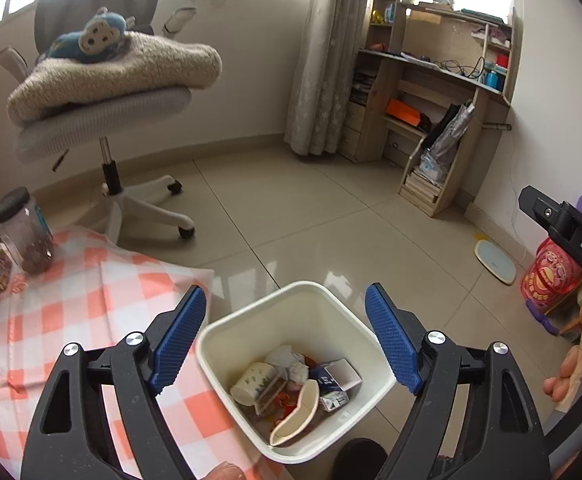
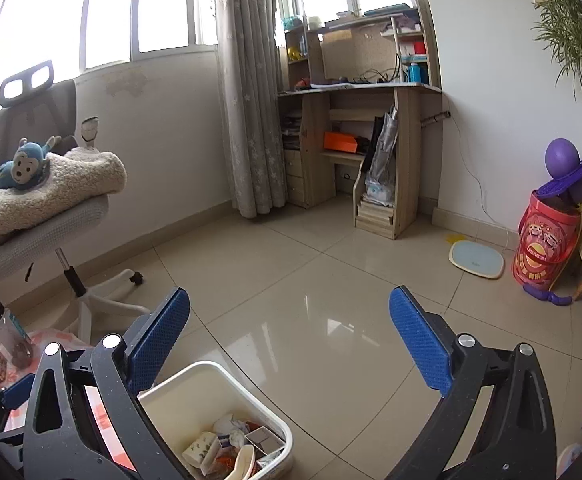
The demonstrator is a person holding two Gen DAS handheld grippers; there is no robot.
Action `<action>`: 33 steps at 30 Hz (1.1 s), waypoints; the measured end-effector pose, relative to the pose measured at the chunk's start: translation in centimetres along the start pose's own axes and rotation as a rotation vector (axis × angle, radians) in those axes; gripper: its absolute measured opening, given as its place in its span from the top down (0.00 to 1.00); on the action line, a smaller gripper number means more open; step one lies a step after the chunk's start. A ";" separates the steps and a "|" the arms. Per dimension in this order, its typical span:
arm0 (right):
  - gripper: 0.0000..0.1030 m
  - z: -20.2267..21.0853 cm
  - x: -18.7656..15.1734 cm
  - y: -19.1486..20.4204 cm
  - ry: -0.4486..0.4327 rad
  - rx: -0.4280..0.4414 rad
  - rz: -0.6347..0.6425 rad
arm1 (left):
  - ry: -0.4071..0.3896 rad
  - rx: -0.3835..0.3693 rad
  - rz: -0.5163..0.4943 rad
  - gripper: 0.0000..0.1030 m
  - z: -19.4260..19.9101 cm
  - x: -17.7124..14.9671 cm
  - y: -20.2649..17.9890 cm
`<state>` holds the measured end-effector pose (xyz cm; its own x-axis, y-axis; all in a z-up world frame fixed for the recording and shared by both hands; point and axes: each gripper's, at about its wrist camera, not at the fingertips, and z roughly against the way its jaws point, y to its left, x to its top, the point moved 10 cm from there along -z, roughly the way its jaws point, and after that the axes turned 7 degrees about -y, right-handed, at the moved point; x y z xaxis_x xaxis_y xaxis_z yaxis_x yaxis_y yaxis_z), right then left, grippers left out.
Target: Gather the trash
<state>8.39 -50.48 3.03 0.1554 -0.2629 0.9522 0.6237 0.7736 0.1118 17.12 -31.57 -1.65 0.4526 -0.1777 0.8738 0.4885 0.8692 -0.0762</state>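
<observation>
Both grippers empty over the bin

The left gripper [image 1: 285, 340] and right gripper [image 2: 291, 340] are spread wide, holding nothing; the trash [image 1: 295, 388] lies in the bin [image 1: 219, 332], lower centre. Swinging low might tip it.

A lived-in room of a home: a wheeled office chair [image 2: 47, 216] piled with a fleece blanket and plush monkey [image 2: 23, 164], a cluttered wooden desk with shelves [image 2: 371, 120], a curtain [image 2: 247, 100] over bright windows, and a bathroom scale [image 2: 477, 259] on the tiled floor.
</observation>
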 end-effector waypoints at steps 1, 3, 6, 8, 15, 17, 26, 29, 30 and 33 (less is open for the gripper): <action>0.07 0.6 0.2 0.7 -0.007 0.018 -0.008 | -0.043 0.038 -0.010 0.15 1.2 0.7 0.8; 0.07 1.8 0.7 2.5 -0.019 0.073 -0.026 | -0.141 0.118 -0.023 0.10 3.7 2.3 2.9; 0.07 3.5 1.1 5.8 -0.045 0.129 0.000 | -0.252 0.233 -0.003 0.07 7.2 4.1 6.7; 0.07 4.6 1.3 7.9 -0.067 0.148 0.027 | -0.310 0.286 0.039 0.07 9.1 5.1 9.3; 0.07 7.4 1.7 12.7 -0.122 0.204 0.049 | -0.418 0.375 0.138 0.07 13.9 7.1 14.7; 0.07 7.8 1.8 13.5 -0.131 0.215 0.039 | -0.425 0.397 0.133 0.07 14.6 7.4 15.2; 0.07 8.7 2.0 14.8 -0.189 0.223 0.047 | -0.376 0.397 0.137 0.07 14.2 6.6 16.0; 0.07 8.5 2.1 14.8 -0.191 0.220 0.051 | -0.364 0.392 0.135 0.07 13.9 6.4 15.8; 0.07 8.4 2.0 14.8 -0.186 0.221 0.051 | -0.361 0.393 0.133 0.07 13.8 6.3 15.8; 0.07 8.1 1.8 14.9 -0.174 0.227 0.050 | -0.357 0.396 0.132 0.07 13.6 6.0 15.7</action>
<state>11.79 -34.76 8.71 0.0354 -0.1338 0.9904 0.4284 0.8974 0.1059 17.33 -12.73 8.97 0.1757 0.0520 0.9831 0.0951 0.9930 -0.0695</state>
